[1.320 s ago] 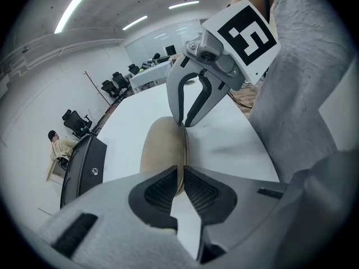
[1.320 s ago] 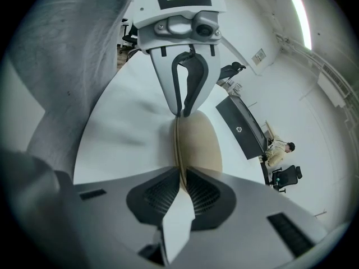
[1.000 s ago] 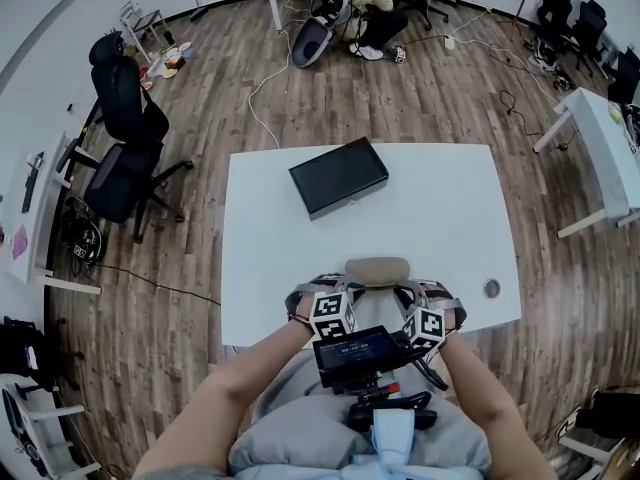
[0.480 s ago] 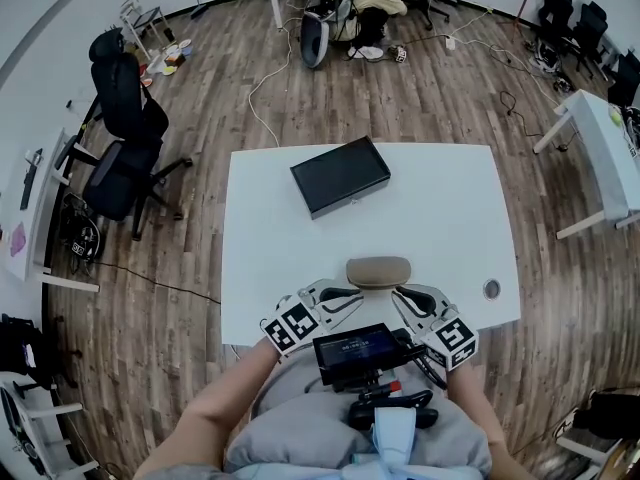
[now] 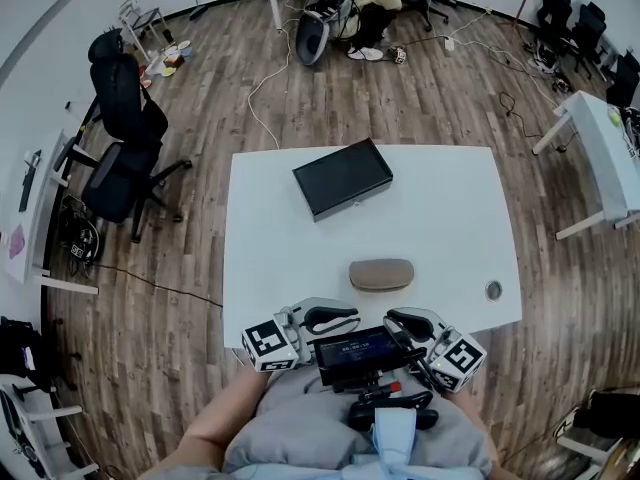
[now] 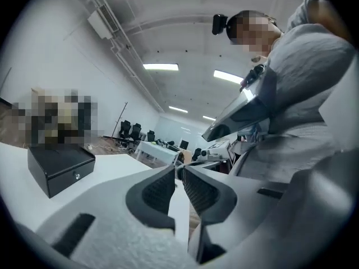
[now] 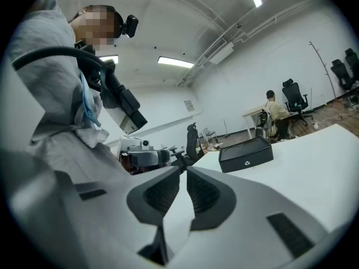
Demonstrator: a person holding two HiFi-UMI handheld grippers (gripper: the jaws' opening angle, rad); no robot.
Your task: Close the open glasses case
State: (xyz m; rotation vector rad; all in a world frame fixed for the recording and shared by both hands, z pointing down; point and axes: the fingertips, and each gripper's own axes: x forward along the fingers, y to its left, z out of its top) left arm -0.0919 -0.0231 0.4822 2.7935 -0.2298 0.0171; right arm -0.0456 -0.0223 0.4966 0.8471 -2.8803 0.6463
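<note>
Left gripper (image 5: 350, 318), right gripper (image 5: 393, 318) backed off — glasses case (image 5: 381, 274) shut on table (image 5: 290, 258).

bright even ceiling-strip lighting, strong fisheye edge distortion

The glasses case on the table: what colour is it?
Plain tan; the glasses case shows best in the head view.

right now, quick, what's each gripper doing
left gripper: closed, holding nothing
right gripper: closed, holding nothing
</note>
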